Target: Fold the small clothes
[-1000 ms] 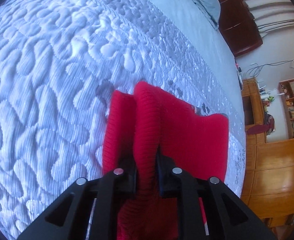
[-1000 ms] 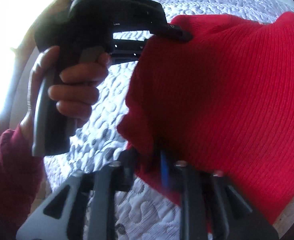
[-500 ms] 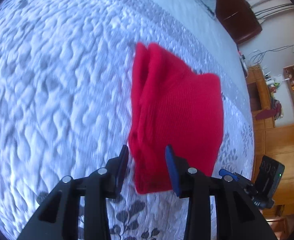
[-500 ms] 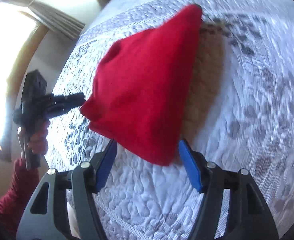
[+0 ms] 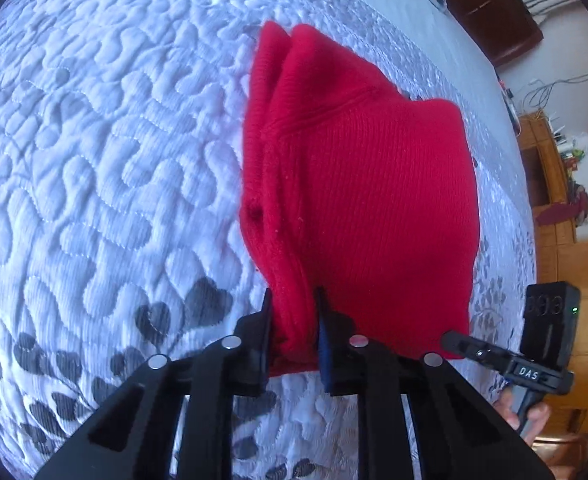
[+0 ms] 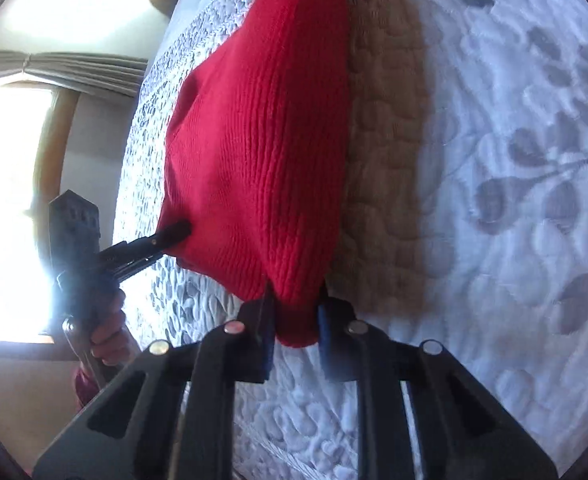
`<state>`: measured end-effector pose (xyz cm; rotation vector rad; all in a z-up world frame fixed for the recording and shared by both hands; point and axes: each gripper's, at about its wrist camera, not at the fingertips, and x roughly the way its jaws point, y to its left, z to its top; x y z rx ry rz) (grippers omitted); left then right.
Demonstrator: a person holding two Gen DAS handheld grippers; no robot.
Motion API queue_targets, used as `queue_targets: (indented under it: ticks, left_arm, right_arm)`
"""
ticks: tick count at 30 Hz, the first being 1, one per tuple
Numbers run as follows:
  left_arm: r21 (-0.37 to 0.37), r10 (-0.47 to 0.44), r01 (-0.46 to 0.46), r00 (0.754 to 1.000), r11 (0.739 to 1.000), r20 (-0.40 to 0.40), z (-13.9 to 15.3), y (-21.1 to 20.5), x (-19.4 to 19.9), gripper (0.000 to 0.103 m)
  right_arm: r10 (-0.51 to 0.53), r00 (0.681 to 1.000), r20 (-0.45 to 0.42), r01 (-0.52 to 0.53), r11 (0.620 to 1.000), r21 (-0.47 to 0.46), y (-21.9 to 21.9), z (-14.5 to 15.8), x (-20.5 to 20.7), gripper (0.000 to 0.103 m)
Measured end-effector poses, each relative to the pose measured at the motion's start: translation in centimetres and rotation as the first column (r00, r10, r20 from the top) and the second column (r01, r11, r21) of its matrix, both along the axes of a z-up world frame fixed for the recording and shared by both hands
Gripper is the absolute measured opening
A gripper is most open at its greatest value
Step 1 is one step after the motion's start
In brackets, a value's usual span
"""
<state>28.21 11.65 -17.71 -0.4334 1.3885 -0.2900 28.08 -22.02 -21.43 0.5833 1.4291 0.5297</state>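
A folded red knit garment (image 5: 366,184) lies on the white quilted bed cover (image 5: 94,152). My left gripper (image 5: 294,316) is shut on its near left corner. In the right wrist view the same red garment (image 6: 262,152) casts a shadow to its right, and my right gripper (image 6: 294,312) is shut on its other near corner. The right gripper also shows in the left wrist view (image 5: 454,340), its tip at the garment's lower right edge. The left gripper shows in the right wrist view (image 6: 174,232), touching the garment's left corner.
The bed cover (image 6: 494,160) has grey leaf prints near its edge. A dark wooden headboard (image 5: 490,4) stands at the far end. Wooden cabinets (image 5: 566,248) line the wall to the right. A bright window with curtains (image 6: 18,152) is on the left.
One second ago both grippers held the garment lifted. Half a second ago both were open with the garment lying on the bed. Now both have closed on its near corners.
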Motion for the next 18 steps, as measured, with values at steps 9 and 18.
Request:
queue_targets:
  ticks: [9,18]
  left_arm:
    - [0.106,-0.098,0.096,0.995,0.990,0.012,-0.2,-2.6,0.0,0.023]
    - [0.158,-0.059,0.031,0.984,0.987,0.170,6.3,1.6,7.7,0.051]
  right_arm:
    - [0.092,0.995,-0.024,-0.095,0.977,-0.190,2.1,-0.8,1.2,0.027]
    - [0.054,0.991,0.126,-0.022,0.969,-0.246,-1.7,4.8,5.9,0.049]
